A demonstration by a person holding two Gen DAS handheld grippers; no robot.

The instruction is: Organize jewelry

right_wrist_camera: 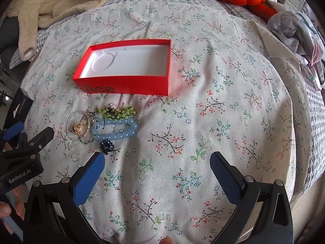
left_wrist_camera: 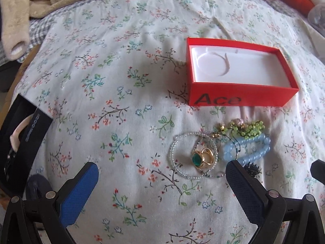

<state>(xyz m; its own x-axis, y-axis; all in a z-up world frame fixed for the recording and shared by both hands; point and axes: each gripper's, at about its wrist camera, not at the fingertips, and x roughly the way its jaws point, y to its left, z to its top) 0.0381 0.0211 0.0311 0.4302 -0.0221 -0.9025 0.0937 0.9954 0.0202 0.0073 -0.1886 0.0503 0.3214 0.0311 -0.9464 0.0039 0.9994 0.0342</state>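
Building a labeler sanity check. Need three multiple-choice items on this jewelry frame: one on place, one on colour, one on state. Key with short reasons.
1. Where is the jewelry pile relative to the red box?
A. inside it
B. on the bedspread, in front of its lettered side
C. behind it

2. What colour is the stone on the gold ring?
A. green
B. red
C. clear

3. How do both grippers stand?
A. shut on beads
B. one open, one shut
C. both open, holding nothing

Key: B, the jewelry pile lies outside the red box; A, the gold ring carries a green stone; C, left gripper and right gripper are spread over bare cloth.
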